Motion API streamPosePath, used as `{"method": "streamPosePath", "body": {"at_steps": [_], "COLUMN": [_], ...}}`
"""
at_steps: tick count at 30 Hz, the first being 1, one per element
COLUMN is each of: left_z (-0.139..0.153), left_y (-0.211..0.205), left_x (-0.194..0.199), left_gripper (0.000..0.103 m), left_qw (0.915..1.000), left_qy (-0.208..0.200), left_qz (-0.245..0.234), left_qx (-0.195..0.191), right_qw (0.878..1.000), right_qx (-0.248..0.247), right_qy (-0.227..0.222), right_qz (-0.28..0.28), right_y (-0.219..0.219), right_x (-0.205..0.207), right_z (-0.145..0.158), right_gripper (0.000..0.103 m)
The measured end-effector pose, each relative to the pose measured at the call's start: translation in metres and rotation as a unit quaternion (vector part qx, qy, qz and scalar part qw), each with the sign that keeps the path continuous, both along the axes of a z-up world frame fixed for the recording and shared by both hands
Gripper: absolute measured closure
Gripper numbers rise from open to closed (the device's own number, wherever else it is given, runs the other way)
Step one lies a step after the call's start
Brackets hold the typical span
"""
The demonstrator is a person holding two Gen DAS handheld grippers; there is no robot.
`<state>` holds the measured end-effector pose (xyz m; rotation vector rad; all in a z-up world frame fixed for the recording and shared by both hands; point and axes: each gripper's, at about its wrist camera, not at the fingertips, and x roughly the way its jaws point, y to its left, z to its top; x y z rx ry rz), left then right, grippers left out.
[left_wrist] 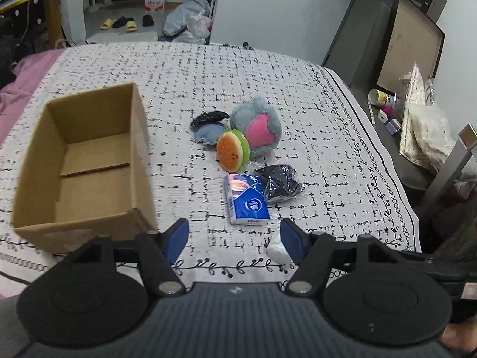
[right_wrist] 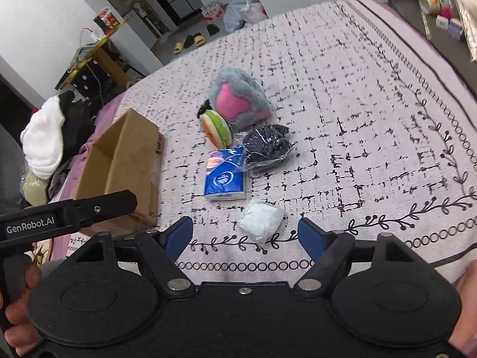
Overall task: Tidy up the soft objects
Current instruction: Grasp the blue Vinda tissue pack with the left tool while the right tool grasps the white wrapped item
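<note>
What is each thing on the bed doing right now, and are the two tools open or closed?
Cardboard box: open, empty.
Tissue pack: flat, sealed.
Burger toy: on edge, leaning on grey plush.
Black bagged bundle: wrapped, touching tissue pack.
White wad: crumpled.
Left tool: open, empty.
Right tool: open, empty.

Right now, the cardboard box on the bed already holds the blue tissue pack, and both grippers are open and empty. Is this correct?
Not quite. The cardboard box holds nothing; the left wrist view shows its bare floor. The blue tissue pack lies on the bedspread, to the right of the box. The rest stands: the left gripper and the right gripper are open and empty.
</note>
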<state>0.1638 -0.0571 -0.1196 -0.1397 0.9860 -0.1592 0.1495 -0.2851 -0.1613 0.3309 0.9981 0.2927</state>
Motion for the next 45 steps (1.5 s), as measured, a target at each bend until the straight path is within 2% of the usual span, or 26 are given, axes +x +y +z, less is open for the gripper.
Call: {"method": "streamPosePath", "body": {"at_steps": [4,17,19,21,23,34,41,45], "left_z": [-0.015,-0.057,-0.062,-0.066,-0.072,-0.101,-0.105,-0.104], "left_y": [-0.006,-0.022,-0.025,-0.027,-0.030,-0.054,-0.062,-0.062], "left_x": [0.016,0.054,0.058,0.063,0.068,0.086,0.083,0.079], "left_gripper": [0.045,0.046,0.045,0.045,0.045,0.040,0.041,0.053], "left_qw": [0.9998,0.9975,0.9971,0.9968,0.9967,0.9938,0.9941,0.9938], "left_qy": [0.017,0.067,0.073,0.077,0.079,0.106,0.081,0.075], "left_qz": [-0.004,-0.016,-0.018,-0.017,-0.015,-0.016,-0.017,-0.018], "left_qx": [-0.006,-0.012,-0.012,-0.011,-0.008,0.031,0.070,0.080], "right_qw": [1.000,0.998,0.998,0.997,0.996,0.997,0.997,0.998], "right_qx": [0.008,0.021,0.028,0.035,0.046,0.048,0.039,0.033], "right_qy": [0.020,0.055,0.058,0.065,0.070,0.060,0.060,0.042], "right_qz": [-0.004,-0.008,-0.008,-0.008,-0.010,-0.022,-0.027,-0.025], "right_y": [0.000,0.004,0.003,0.002,0.000,-0.016,-0.017,-0.014], "right_x": [0.013,0.034,0.037,0.040,0.043,0.040,0.037,0.034], "right_z": [-0.017,-0.063,-0.067,-0.074,-0.079,-0.074,-0.071,-0.060], "right_gripper": [0.036,0.036,0.041,0.056,0.063,0.065,0.065,0.065]}}
